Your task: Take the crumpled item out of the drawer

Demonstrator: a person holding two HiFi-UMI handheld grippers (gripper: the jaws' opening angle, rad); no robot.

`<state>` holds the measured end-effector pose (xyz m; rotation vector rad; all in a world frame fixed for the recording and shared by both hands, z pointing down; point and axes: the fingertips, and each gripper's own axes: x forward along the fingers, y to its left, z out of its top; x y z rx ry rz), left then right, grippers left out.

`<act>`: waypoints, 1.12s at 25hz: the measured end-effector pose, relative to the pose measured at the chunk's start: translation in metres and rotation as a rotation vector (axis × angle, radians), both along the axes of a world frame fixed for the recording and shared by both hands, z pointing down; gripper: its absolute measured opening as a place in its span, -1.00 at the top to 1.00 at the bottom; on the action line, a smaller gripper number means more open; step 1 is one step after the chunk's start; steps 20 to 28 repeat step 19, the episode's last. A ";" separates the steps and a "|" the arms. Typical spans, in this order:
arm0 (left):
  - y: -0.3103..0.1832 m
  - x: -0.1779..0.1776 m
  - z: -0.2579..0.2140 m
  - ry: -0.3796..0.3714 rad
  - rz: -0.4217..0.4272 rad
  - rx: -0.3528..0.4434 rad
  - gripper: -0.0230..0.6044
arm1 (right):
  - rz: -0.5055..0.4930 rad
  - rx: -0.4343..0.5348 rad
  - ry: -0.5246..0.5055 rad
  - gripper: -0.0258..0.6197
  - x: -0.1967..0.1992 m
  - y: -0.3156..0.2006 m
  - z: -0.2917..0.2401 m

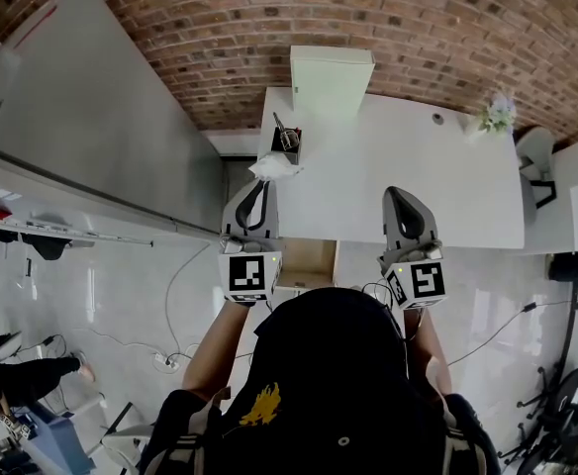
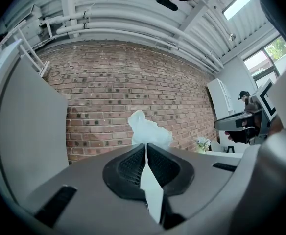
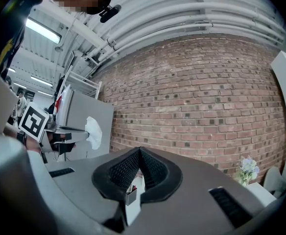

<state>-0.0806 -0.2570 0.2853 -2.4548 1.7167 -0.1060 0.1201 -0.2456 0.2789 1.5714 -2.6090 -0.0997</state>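
A crumpled white tissue [image 1: 274,169] sticks out past the tips of my left gripper [image 1: 265,183], which is shut on it above the desk's left end. In the left gripper view the crumpled tissue [image 2: 148,129] stands up from the pinched jaws of the left gripper [image 2: 146,146]. The right gripper view shows the same tissue [image 3: 93,131] held in the air at its left. My right gripper [image 1: 397,195] hovers over the white desk [image 1: 467,196], shut with nothing in it; the right gripper [image 3: 140,151] has its tips together. The wooden drawer [image 1: 308,263] under the desk's front edge stands pulled out.
A black pen holder [image 1: 287,144] stands at the desk's far left, just beyond the tissue. A white cabinet [image 1: 331,79] sits against the brick wall. A small flower bunch [image 1: 498,113] and a chair [image 1: 536,154] are at the right. Cables lie on the floor.
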 end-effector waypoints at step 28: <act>0.020 -0.001 -0.002 0.026 0.008 -0.002 0.84 | -0.017 -0.010 0.014 0.84 0.001 0.009 0.002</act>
